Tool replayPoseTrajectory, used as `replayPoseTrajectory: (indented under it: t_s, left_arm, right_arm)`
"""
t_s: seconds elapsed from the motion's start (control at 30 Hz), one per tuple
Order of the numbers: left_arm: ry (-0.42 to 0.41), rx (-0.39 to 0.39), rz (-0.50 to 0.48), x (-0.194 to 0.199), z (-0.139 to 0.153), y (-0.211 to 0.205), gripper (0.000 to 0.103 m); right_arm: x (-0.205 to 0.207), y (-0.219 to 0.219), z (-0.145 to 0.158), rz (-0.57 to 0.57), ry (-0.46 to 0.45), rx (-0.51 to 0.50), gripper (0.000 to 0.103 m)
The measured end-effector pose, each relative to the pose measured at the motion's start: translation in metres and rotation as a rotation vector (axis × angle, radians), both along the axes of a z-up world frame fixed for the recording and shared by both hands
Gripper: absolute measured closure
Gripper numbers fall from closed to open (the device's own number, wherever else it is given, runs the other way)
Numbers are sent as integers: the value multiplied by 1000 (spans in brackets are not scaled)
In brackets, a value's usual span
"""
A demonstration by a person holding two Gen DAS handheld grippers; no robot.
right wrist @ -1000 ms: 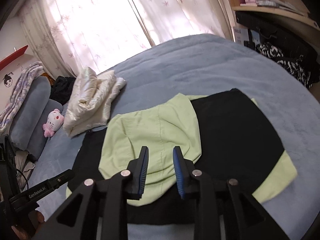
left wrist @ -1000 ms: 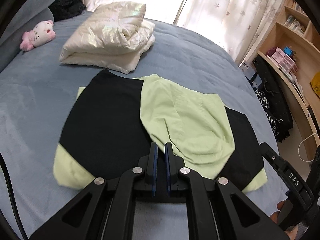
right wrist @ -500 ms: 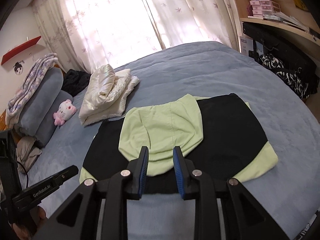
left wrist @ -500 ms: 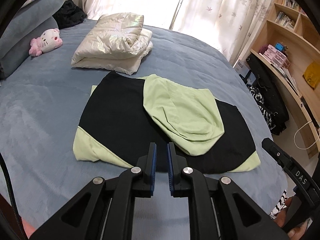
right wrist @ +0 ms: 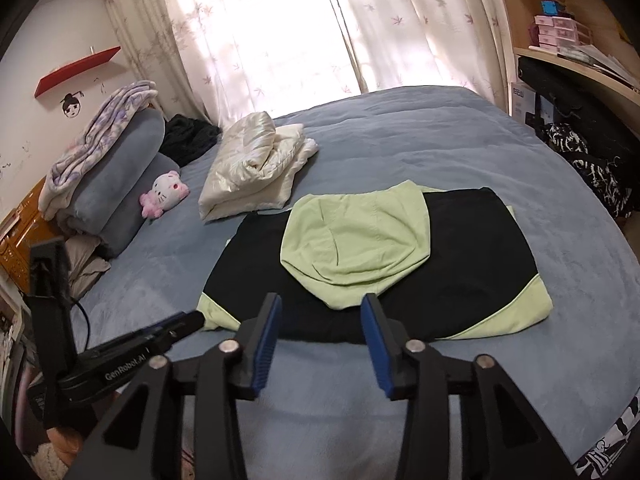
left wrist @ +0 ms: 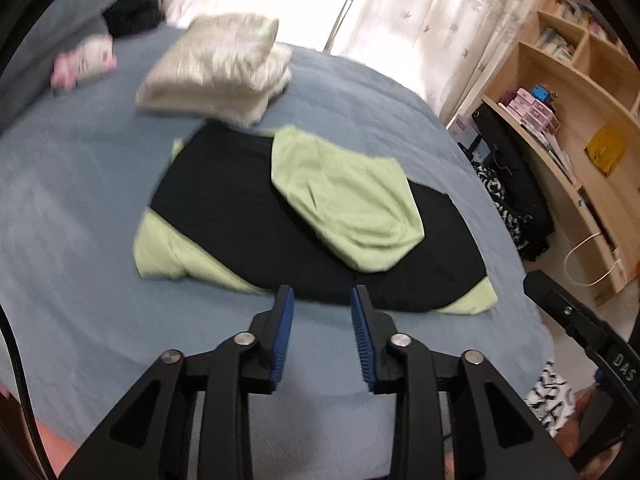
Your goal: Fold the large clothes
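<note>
Blue bed [right wrist: 420, 128] carries the folded black-and-green garment [right wrist: 472, 248] at its middle. Left gripper [left wrist: 322, 330] tilts down over the near edge, fingers [left wrist: 282, 332] just parting, nothing between them. Right gripper [right wrist: 320, 340] likewise tilts down, its fingers also just widened and empty.

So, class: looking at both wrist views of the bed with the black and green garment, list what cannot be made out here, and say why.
- Garment: its underside and how many layers are folded, hidden by its own top layer in both views.
- Plush toy: features smeared by motion blur in the left wrist view.
- Shelf boxes: labels too small, right wrist view.
- Patterned fabric: cut off by the lens edge, right wrist view.
</note>
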State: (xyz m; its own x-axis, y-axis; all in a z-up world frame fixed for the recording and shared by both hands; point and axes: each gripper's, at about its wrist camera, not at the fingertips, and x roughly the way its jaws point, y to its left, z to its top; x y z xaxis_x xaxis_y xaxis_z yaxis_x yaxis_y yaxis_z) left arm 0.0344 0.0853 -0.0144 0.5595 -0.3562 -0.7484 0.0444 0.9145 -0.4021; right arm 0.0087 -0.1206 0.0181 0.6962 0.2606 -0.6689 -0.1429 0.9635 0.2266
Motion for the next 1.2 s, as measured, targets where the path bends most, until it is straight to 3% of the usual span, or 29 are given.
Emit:
replayPoseTrajectory:
  t_s: [0.03, 0.1, 0.37, 0.67, 0.9, 1.13, 1.2]
  left_arm:
    - [23, -53, -6, 1, -11, 5, 61]
    - [54, -119, -1, 3, -28, 12, 55]
    - [163, -295, 75, 26, -96, 34, 55]
    - [196, -424, 203, 73, -158, 48, 55]
    - [141, -405, 266, 122, -169, 55, 55]
    - [96, -339, 337, 162, -161, 75, 57]
    - [89, -309, 337, 165, -161, 70, 58]
  right_arm:
    - [2, 0, -5, -3, 12, -11, 60]
    - [8, 1, -17, -3, 46, -16, 60]
    - [30, 7, -56, 11, 98, -2, 60]
    - [64, 17, -88, 47, 140, 28, 60]
    - [102, 24, -105, 60, 166, 28, 60]
    - [176, 31, -105, 34, 97, -29, 61]
    - [200, 31, -112, 18, 86, -48, 70]
